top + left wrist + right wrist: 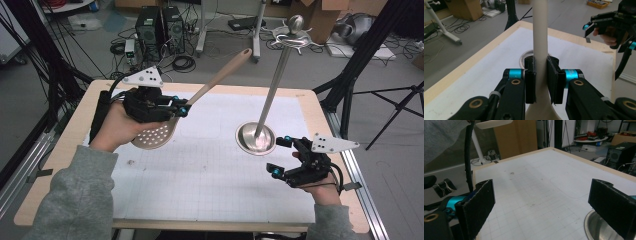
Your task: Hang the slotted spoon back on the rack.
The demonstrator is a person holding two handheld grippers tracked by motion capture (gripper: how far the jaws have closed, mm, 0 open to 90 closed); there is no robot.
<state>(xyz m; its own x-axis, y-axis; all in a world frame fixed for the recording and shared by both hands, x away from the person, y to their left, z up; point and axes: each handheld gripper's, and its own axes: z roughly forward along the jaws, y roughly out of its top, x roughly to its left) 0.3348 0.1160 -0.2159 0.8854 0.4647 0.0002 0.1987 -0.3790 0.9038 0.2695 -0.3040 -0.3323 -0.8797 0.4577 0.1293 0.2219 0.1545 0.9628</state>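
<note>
- High view: a white gridded mat covers my wooden table. At centre left, my left gripper clamps the skimmer, handle pointing upper right. A steel ladle stands at centre right; my right gripper hangs beside it, jaws apart.
- Left gripper view: both pads press the skimmer's cream handle at centre frame.
- Right gripper view: my jaws gape over the mat; the ladle's bowl sits lower right.

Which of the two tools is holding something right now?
The left tool: its pads are shut on the beige handle of the slotted spoon. The right tool stands open, empty, beside the steel stand.
</note>
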